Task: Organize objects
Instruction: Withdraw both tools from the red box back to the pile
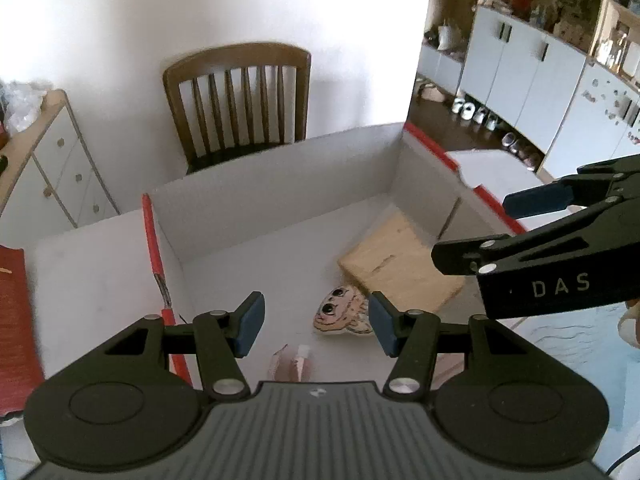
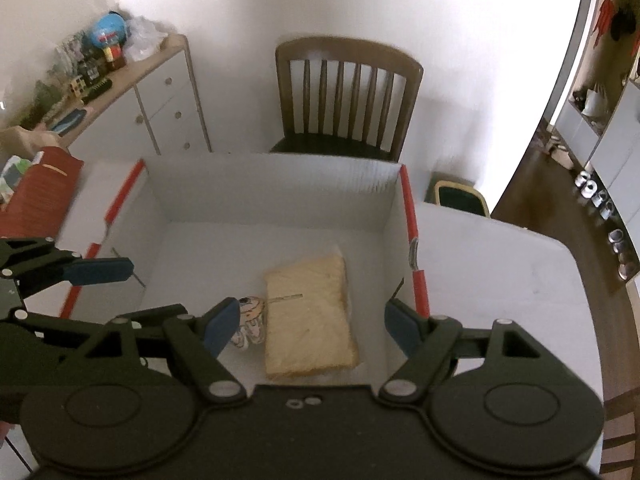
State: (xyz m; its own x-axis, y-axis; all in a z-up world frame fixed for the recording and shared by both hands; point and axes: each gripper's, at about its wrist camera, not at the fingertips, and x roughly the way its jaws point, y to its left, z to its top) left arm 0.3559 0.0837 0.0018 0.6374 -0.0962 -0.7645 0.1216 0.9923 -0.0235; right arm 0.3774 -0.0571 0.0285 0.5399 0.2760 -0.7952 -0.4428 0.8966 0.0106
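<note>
An open white cardboard box (image 1: 280, 184) (image 2: 280, 188) with red tape on its flaps stands on the white table. On its floor lie a beige rectangular pad (image 1: 400, 268) (image 2: 310, 320), a small cartoon figure with big eyes (image 1: 340, 312) (image 2: 252, 316) touching the pad's edge, and a small pinkish item (image 1: 294, 364). My left gripper (image 1: 316, 324) (image 2: 148, 290) hovers above the box's near left part, open, with nothing between its blue pads. My right gripper (image 2: 312, 326) (image 1: 472, 228) hangs above the pad, open wide and empty.
A wooden slat-back chair (image 2: 348, 100) stands behind the box against the white wall. A white chest of drawers (image 2: 160, 108) with clutter on top is at the left, a red ribbed thing (image 2: 36, 196) beside the box. Cupboards (image 1: 520, 64) and shoes are at the right.
</note>
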